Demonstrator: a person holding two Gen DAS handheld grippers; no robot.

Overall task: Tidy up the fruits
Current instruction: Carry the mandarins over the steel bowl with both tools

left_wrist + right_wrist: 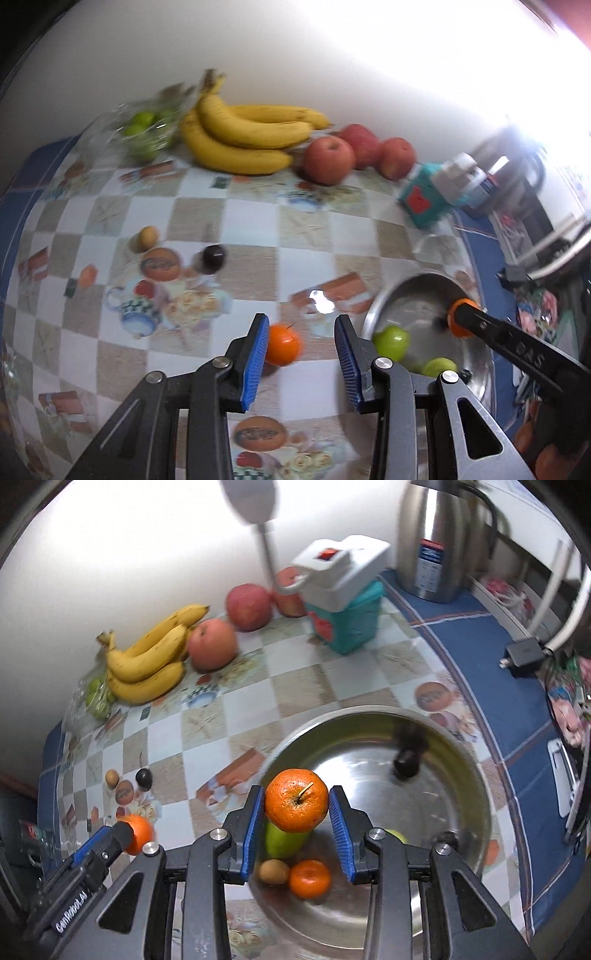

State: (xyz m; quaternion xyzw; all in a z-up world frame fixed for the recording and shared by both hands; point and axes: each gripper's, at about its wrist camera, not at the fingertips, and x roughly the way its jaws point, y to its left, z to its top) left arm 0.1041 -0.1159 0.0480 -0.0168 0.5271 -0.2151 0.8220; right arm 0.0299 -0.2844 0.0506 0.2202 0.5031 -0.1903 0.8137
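Between my right gripper's (297,805) blue pads I clamp an orange (296,799) above the steel bowl (458,760). My left gripper (301,345) is spread wide, another orange (282,344) on the tablecloth touching its left finger.

— What do the tools look like?
— Both the left gripper (301,363) and the right gripper (297,832) are black metal linkages, with ribbed blue pads (255,360) lining the jaws.
— Fasteners?
— Round silver rivets (372,833) at the pivots.
— Markings?
— White "GenRobot.AI" lettering (72,910) along one arm.
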